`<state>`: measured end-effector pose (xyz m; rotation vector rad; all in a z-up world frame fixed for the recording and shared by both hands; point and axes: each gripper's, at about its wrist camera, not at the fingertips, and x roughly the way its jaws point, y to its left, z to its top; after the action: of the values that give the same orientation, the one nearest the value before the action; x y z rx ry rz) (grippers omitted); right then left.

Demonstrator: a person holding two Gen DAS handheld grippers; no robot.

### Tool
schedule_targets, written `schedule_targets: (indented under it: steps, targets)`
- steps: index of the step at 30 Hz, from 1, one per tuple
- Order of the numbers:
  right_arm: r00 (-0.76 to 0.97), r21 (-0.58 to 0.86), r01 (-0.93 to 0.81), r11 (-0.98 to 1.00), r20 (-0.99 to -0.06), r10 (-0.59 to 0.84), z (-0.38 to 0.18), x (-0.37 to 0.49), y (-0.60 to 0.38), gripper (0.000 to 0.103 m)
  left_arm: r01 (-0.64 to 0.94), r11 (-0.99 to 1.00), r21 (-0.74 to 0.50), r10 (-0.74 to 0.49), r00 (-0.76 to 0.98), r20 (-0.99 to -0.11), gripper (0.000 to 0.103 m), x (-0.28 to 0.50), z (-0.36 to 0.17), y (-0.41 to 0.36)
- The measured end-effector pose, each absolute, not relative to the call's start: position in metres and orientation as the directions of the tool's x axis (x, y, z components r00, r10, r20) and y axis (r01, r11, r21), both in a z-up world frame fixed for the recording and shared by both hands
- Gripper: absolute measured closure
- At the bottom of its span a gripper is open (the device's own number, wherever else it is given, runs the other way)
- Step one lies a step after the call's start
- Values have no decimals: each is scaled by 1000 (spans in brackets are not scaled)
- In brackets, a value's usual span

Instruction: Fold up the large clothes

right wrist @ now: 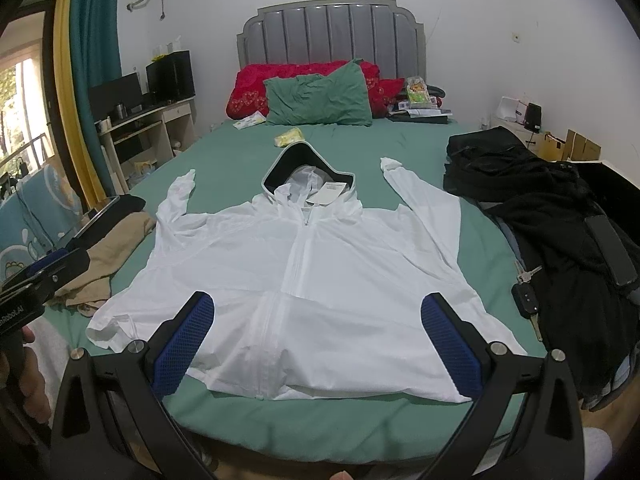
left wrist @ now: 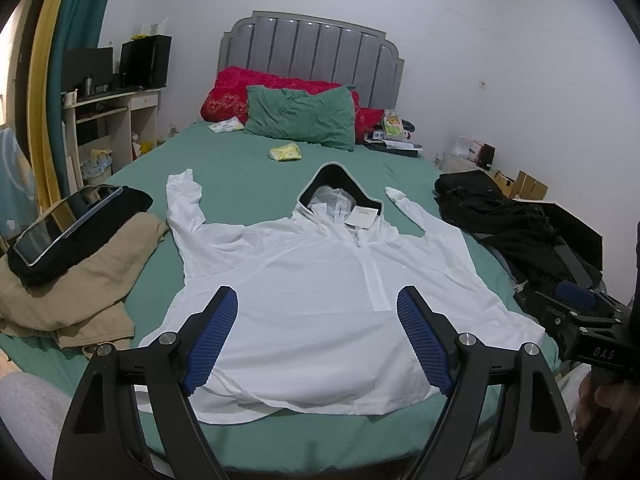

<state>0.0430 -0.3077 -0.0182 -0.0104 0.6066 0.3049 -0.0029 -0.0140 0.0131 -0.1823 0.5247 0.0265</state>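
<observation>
A white zip-up hooded jacket (left wrist: pixel 320 280) lies flat, front up, on the green bed (left wrist: pixel 248 168), hood toward the headboard, both sleeves spread outward. It also shows in the right wrist view (right wrist: pixel 312 272). A white tag (left wrist: pixel 360 216) lies at the neck. My left gripper (left wrist: pixel 318 304) is open and empty, held above the jacket's hem. My right gripper (right wrist: pixel 318 312) is open and empty, also above the hem near the bed's front edge. The right gripper's body shows at the right edge of the left wrist view (left wrist: pixel 584 316).
Tan clothes (left wrist: pixel 76 280) with a black garment and a tablet (left wrist: pixel 64 220) lie at the left. Black clothes (right wrist: pixel 552 216), a phone (right wrist: pixel 612 248) and car keys (right wrist: pixel 526 292) lie at the right. Green and red pillows (left wrist: pixel 300 116) and a yellow packet (left wrist: pixel 286 152) sit near the headboard.
</observation>
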Motion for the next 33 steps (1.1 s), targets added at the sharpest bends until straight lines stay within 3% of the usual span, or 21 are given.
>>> schedule_targets:
  steps: [33]
  targets:
    - [776, 78, -287, 955, -565, 280, -20, 44, -305, 1, -73, 982, -172, -25, 863, -505, 18, -2, 14, -15]
